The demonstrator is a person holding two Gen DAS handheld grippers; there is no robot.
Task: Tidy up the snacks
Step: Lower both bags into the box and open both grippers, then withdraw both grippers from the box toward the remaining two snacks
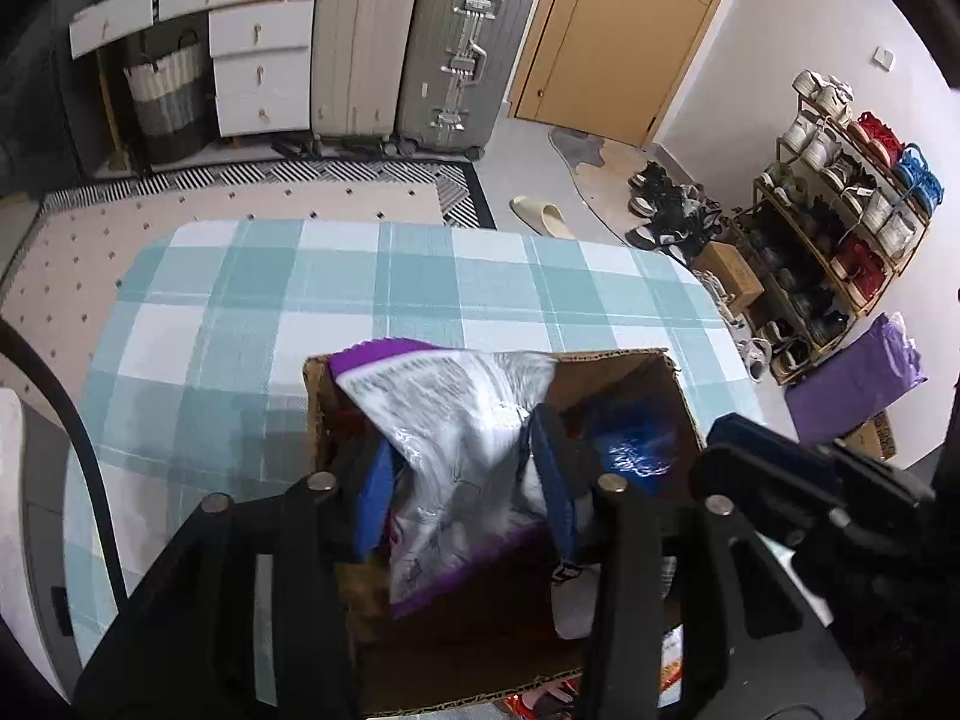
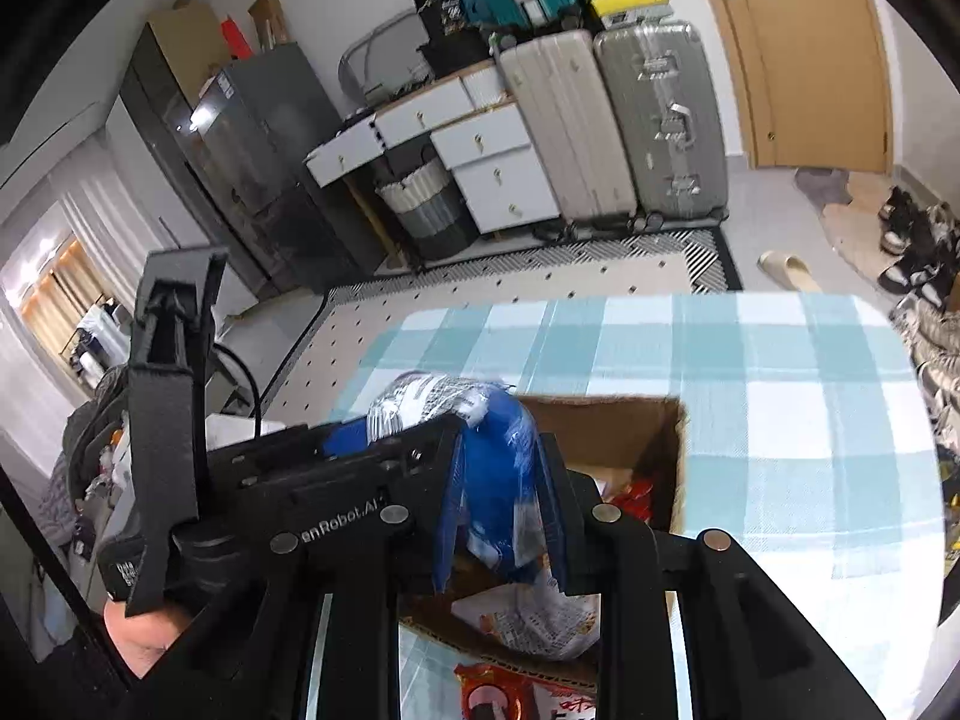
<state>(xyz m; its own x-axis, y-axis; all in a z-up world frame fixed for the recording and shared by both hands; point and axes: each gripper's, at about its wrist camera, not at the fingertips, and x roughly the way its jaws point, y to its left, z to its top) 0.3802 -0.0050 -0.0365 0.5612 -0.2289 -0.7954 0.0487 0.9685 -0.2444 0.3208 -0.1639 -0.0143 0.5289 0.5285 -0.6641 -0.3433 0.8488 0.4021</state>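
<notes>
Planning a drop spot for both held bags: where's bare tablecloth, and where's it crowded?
Bare: the checked tablecloth beyond and left of the cardboard box, and right of it out to the table edge. Crowded: inside the box, where the left claw grips a silver-purple bag and the right claw a blue bag.

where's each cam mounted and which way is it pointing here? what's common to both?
Left wrist: on the left hand-held gripper, looking forward and down into the cardboard box on the checked tablecloth; its fingers clamp a silver-purple snack bag; the other gripper intrudes at right.
Right wrist: on the right hand-held gripper, same direction, clamping a blue snack bag; the left gripper and some skin show at left.
Shared: box, tablecloth, blue bag, suitcases, door, white drawers.
</notes>
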